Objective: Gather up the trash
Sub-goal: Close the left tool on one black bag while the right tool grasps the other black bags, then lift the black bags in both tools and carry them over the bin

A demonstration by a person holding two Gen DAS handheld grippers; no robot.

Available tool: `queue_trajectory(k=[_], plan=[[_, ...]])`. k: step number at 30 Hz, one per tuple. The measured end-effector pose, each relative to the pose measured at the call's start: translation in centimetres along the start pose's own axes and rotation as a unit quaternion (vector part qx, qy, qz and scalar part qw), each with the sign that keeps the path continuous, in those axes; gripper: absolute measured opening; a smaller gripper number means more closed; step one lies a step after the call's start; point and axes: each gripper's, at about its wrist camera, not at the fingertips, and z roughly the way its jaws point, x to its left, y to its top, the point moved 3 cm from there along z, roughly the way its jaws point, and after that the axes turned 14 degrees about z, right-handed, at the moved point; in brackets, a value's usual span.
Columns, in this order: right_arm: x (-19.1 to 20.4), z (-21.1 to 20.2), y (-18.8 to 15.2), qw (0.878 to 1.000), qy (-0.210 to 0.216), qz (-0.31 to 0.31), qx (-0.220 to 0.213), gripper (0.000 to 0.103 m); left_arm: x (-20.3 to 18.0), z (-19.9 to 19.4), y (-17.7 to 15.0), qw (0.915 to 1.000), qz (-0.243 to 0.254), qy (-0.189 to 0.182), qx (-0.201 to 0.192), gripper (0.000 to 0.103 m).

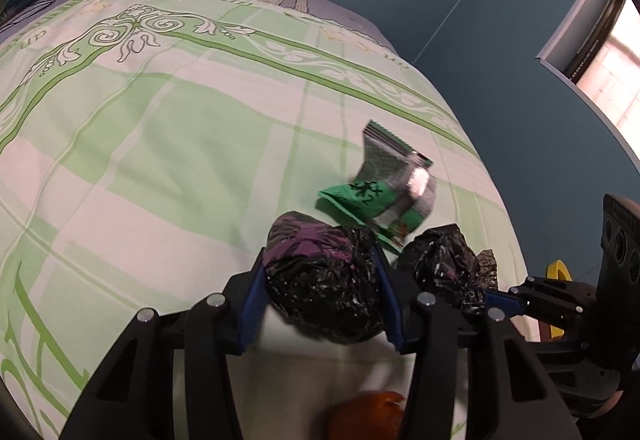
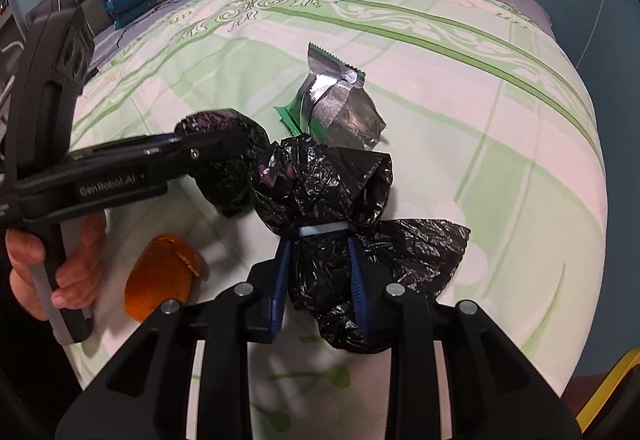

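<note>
Evenly lit, moderately bright. Blown-out glare at window point(image 1: 612, 56), upper right beyond the claw. Soft shadows on bedspread point(image 2: 460, 120) just beneath the claw. Strong fisheye bending and dark vignette at edges. Slight blur on orange peel point(image 1: 368, 416).

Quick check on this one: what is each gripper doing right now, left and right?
Left gripper: closed on one end of the black trash bag.
Right gripper: closed on the bag's other end, below its white tie.

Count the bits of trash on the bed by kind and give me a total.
Black plastic bags: 2, one between the left gripper's pads, one in the right gripper
Green and silver snack wrapper: 1
Orange peel: 1
Total: 4
</note>
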Motion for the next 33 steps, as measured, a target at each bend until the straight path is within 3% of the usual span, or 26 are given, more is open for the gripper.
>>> queue_trajectory(k=[13,21,29,33], plan=[[-1.1,-6.4,-2.6,0.998,0.036,0.037,-0.035,0.026,-2.0,-4.6,0.6,0.9987,0.025,-0.010,-0.044,0.045],[-2.1,-10.7,-4.2,0.995,0.045,0.070,-0.059,0.026,-1.8,-8.8,0.7,0.9969,0.024,0.023,-0.071,0.045],[-3.6,-16.0,-6.6,0.993,0.022,0.083,-0.081,0.026,-5.3,-12.9,0.8,0.9928,0.062,0.043,-0.092,0.045],[-4.2,-18.2,-8.2,0.991,0.035,0.095,-0.086,0.026,-7.5,-14.0,0.2,0.9920,0.077,0.040,-0.092,0.045]])
